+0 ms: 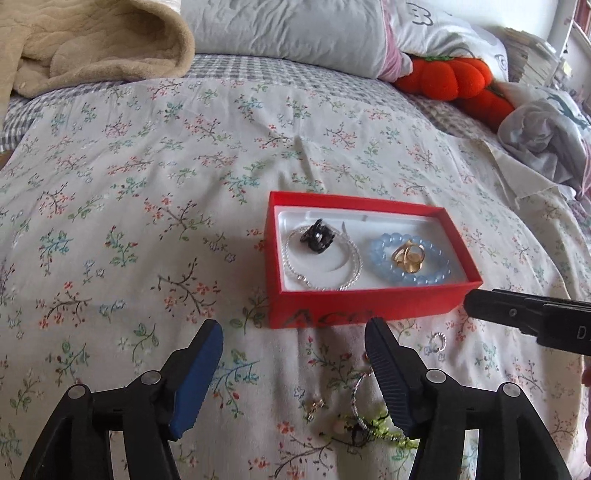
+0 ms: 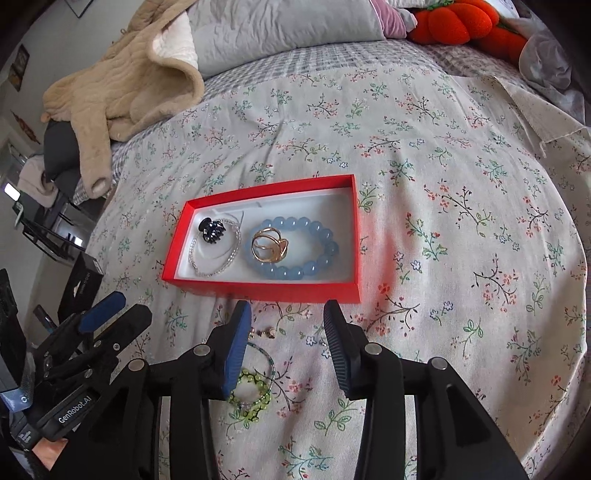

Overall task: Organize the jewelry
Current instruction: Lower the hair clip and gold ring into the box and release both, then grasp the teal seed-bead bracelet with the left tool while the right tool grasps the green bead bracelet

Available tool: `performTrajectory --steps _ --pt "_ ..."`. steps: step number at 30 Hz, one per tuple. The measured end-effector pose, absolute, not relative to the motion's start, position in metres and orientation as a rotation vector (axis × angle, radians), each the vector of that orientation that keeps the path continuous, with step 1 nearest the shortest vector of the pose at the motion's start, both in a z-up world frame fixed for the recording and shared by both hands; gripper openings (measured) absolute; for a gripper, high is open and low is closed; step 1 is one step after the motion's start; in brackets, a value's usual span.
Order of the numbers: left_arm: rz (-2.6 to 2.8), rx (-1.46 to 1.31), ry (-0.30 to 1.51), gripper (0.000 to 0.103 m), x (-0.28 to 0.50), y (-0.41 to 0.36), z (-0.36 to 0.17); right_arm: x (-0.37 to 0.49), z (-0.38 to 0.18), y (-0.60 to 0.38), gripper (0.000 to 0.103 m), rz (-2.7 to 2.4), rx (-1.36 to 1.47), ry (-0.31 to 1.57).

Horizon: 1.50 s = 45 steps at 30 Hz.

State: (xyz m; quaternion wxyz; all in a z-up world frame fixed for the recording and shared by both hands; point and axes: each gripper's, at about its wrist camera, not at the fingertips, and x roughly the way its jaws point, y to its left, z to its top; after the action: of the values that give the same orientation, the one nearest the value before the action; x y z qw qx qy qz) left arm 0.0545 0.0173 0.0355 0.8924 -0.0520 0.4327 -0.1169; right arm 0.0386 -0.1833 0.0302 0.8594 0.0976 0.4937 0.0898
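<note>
A red box (image 1: 406, 306) with a white lining lies on the floral bedspread. Inside it are a black hair claw (image 1: 317, 236) on a silver bangle (image 1: 328, 280), and a gold ring (image 1: 408, 256) within a blue bead bracelet (image 1: 410, 275). My left gripper (image 1: 293, 326) stands open just in front of the box, nothing between its fingers. On the bedspread beneath it lie a green bead bracelet (image 1: 384, 428), a silver hoop (image 1: 360, 402), a small gold earring (image 1: 314, 406) and a small silver ring (image 1: 437, 341). My right gripper (image 2: 286, 306) is open and holds nothing, over the green bracelet (image 2: 251, 395), short of the box (image 2: 295, 293).
A beige fleece blanket (image 2: 122, 85) is heaped at the back left, with grey pillows (image 1: 288, 33) behind. An orange pumpkin plush (image 1: 454, 77) and crumpled grey cloth (image 1: 543, 133) sit at the back right. The bed's left edge drops to dark furniture (image 2: 48, 221).
</note>
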Motion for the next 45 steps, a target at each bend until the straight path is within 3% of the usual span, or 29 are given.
performTrajectory --steps 4,8,19,28,35,45 --pt "-0.212 -0.111 0.954 0.07 0.045 0.024 0.021 0.029 0.025 -0.185 0.044 0.186 0.188 1.057" --pt "-0.197 -0.137 1.022 0.072 0.04 0.027 0.006 0.02 0.02 -0.189 0.051 0.167 0.184 1.075" --pt "-0.23 -0.242 1.129 0.071 0.043 0.021 -0.016 0.014 0.006 -0.192 0.052 0.135 0.17 1.151" --pt "-0.283 -0.275 1.174 0.038 0.061 -0.005 -0.031 0.017 -0.004 -0.191 0.053 0.134 0.154 1.191" --pt "-0.28 -0.235 1.179 0.0 0.067 -0.022 -0.035 0.021 -0.008 -0.193 0.053 0.12 0.151 1.211" --pt "-0.337 -0.227 1.104 0.0 0.055 -0.014 -0.002 0.024 -0.013 -0.186 0.053 0.118 0.146 1.23"
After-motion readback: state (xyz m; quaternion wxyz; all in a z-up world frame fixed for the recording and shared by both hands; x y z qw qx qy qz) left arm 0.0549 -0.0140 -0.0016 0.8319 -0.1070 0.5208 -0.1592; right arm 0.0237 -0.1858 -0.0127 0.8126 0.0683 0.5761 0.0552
